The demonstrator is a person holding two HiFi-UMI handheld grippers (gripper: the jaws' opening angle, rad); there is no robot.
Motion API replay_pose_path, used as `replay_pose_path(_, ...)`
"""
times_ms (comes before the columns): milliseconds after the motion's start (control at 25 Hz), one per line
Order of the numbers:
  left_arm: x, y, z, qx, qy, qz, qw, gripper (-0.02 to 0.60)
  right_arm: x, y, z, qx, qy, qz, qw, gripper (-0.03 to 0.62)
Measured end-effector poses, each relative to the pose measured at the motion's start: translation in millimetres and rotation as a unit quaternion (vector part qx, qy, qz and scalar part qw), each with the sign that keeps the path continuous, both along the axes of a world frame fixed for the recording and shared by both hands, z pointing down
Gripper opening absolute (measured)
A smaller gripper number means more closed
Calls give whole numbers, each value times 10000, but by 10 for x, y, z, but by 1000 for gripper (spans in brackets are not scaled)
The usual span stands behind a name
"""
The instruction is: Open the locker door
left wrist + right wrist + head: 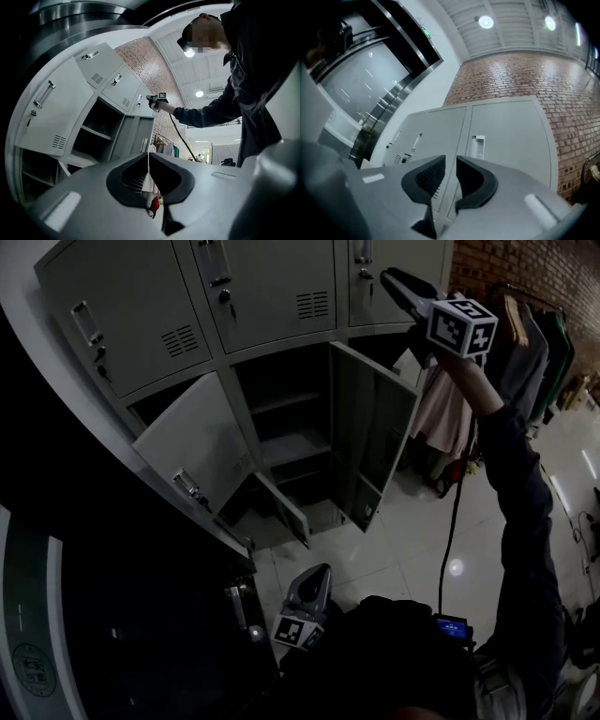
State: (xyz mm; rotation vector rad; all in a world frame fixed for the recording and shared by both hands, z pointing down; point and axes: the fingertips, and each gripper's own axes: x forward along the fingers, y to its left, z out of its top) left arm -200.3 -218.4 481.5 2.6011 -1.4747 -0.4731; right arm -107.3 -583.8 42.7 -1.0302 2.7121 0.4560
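A bank of grey lockers (272, 296) fills the head view. The top row is closed; below it three doors stand open, among them a tall one (370, 427). My right gripper (386, 276) is raised at arm's length just right of the handle (364, 259) of a closed top locker door (403, 259). In the right gripper view that door (511, 136) and its handle (477, 146) lie beyond the right gripper (451, 159), whose jaws stand apart with nothing between them. My left gripper (323, 570) hangs low and shut, with nothing held in the left gripper (149, 153).
An open left door (202, 442) and a small low door (286, 507) jut into the room. Clothes on a rack (534, 334) hang against a brick wall (525, 263) at right. A cable (450, 531) drops from the raised arm. A dark panel (94, 615) stands at left.
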Motion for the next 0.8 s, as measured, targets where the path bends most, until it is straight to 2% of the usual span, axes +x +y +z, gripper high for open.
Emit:
replay_pose_path(200,-256,-70,106,-178,139,-183,9996,7,-70,-698,-164,-276,-23,339,9990,81)
replay_pose_path(360,-445,-174,174,-192,69,-286,9994,6,-213,-927,-281,-92,332,611,9975,81)
replay_pose_path(560,-557,-302,203,-197,-42,-257,9995,6,-331,-1130,-263,-288,424,737,9960,97)
replay_pose_path(640,-559,-341,202,-222,-64,-219,9995,6,-364,-1183,-220,-420,428,712,9957,94)
replay_pose_path(800,-490,-406,191,-247,-73,-35,9997,6,-376,-1164,-213,-623,-8,397,9973,61)
